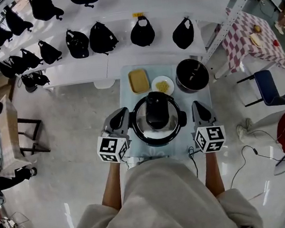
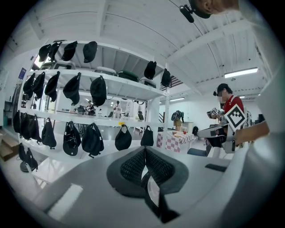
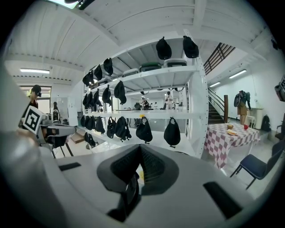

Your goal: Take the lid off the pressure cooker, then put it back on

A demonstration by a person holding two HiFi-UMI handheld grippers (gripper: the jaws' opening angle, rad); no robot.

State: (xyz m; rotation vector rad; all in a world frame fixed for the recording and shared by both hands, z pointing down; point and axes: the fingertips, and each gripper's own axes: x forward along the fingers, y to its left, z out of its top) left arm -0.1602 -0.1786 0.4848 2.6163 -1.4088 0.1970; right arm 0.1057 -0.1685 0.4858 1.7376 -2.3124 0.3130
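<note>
The pressure cooker [image 1: 141, 133] stands on the small table straight ahead in the head view. Its steel lid [image 1: 142, 120] sits on it, with a black handle [image 1: 156, 109] across the top. My left gripper [image 1: 120, 116] is held close beside the cooker's left side, and my right gripper [image 1: 197, 105] sits beside the cooker's right ear. In both gripper views the jaws meet with nothing gripped: the left gripper [image 2: 145, 156] and the right gripper [image 3: 140, 153] are both shut. A sliver of shiny metal shows just below each pair of pads.
Behind the cooker on the pale table [image 1: 125, 95] lie a yellow tray [image 1: 138, 80], a plate of food [image 1: 162, 85] and a black pot [image 1: 191, 74]. White shelves with black bags [image 1: 102, 38] stand beyond. A checked table [image 1: 251, 39] and a blue chair [image 1: 266, 86] are at the right.
</note>
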